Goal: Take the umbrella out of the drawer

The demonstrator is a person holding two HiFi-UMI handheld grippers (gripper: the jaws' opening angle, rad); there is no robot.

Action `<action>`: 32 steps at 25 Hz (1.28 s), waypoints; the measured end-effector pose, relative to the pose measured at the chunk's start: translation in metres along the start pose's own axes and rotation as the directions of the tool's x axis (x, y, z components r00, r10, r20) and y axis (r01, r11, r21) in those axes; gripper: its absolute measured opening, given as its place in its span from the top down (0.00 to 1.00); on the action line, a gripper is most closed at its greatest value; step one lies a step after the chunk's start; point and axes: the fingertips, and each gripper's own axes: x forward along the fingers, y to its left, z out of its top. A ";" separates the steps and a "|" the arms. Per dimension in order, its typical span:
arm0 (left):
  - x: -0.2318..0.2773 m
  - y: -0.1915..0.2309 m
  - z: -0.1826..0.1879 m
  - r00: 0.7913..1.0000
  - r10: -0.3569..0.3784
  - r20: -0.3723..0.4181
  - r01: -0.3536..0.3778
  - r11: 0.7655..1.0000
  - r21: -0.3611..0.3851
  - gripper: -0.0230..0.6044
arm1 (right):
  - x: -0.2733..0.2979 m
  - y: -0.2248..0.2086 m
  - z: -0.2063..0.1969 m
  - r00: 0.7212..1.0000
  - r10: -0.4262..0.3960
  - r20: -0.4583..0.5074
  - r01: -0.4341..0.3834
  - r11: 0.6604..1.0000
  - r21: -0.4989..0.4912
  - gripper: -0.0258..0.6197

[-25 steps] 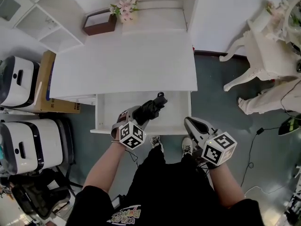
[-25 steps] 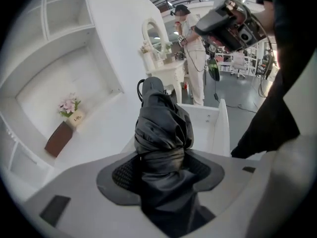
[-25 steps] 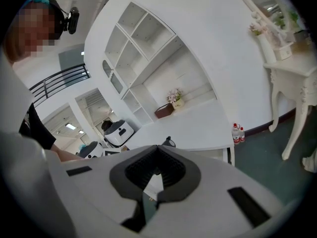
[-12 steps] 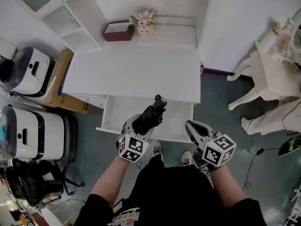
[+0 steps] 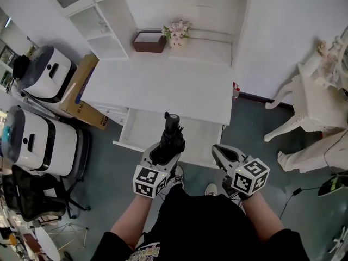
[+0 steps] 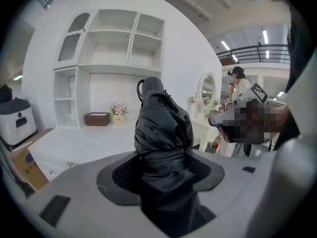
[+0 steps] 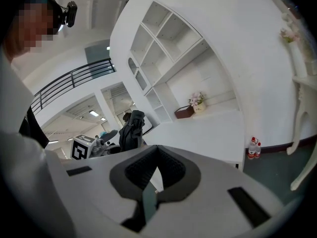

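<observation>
A folded black umbrella stands up out of my left gripper, which is shut on its lower part; it is lifted above the open white drawer. In the left gripper view the umbrella fills the space between the jaws, its handle end pointing up. My right gripper hovers at the drawer's front right corner, shut with nothing between its pads. From the right gripper view I see the umbrella and the left gripper off to the left.
The white desk has a brown box and pink flowers at its back. White shelves rise behind. Two white machines and a cardboard box stand left. A white chair is right.
My left gripper has raised the umbrella from lying slanted over the drawer to standing nearly upright above it. The right gripper has hardly moved.
</observation>
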 end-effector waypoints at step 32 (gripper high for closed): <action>-0.153 -0.074 -0.042 0.978 0.174 0.112 -0.146 0.963 -0.226 0.55 | -0.027 0.098 -0.074 0.971 0.198 -0.133 -0.205 0.978 -0.039 0.96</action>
